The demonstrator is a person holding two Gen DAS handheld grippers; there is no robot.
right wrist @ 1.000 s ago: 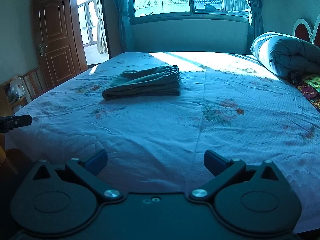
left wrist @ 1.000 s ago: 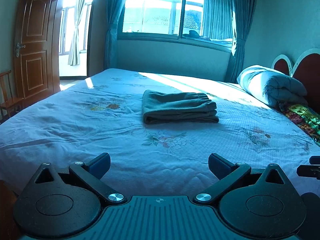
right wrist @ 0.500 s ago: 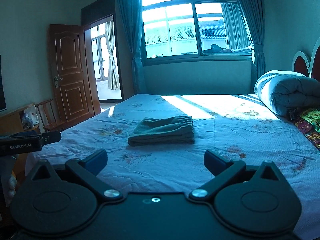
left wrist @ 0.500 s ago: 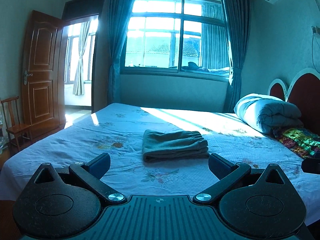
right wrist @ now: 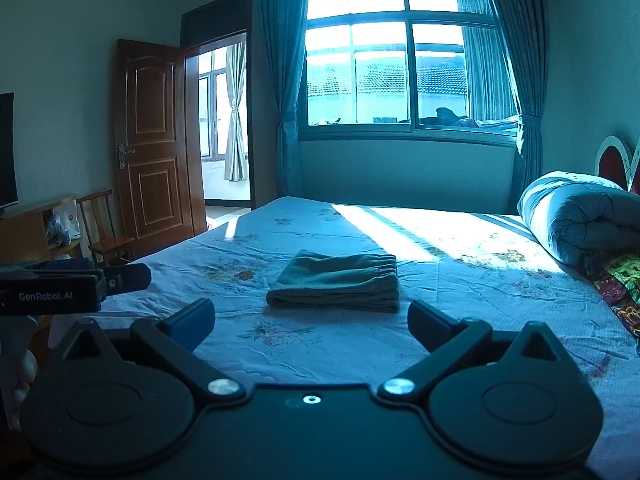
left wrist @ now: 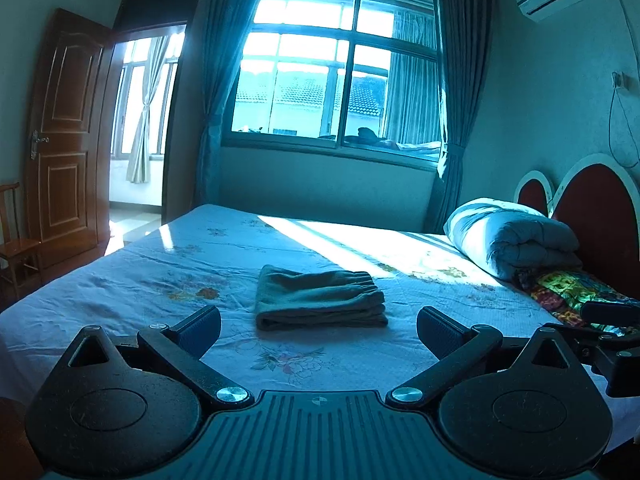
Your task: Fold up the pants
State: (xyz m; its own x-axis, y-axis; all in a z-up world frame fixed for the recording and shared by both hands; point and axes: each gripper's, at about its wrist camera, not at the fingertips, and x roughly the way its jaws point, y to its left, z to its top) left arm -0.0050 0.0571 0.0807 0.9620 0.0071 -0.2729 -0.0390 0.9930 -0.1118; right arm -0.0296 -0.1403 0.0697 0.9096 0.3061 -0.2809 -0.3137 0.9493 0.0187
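The grey-green pants point(left wrist: 320, 298) lie folded in a flat stack in the middle of the bed point(left wrist: 200, 256), waistband to the right. They also show in the right wrist view point(right wrist: 336, 282). My left gripper point(left wrist: 319, 330) is open and empty, held back from the bed's near edge, well short of the pants. My right gripper point(right wrist: 311, 324) is open and empty too, at a similar distance. The left gripper's body shows at the left of the right wrist view point(right wrist: 60, 286), and the right gripper's body shows at the right edge of the left wrist view point(left wrist: 608, 336).
A rolled grey quilt point(left wrist: 516, 240) and a colourful cloth point(left wrist: 568, 292) lie by the red headboard point(left wrist: 592, 208) on the right. A wooden door point(right wrist: 148, 140), a chair point(right wrist: 104, 232) and a cabinet point(right wrist: 28, 224) stand on the left. A window point(right wrist: 404, 64) is behind.
Both grippers have pulled back and tilted up from the bed, so the pants look farther away and lower in view. The pants have not moved. Both grippers stay open.
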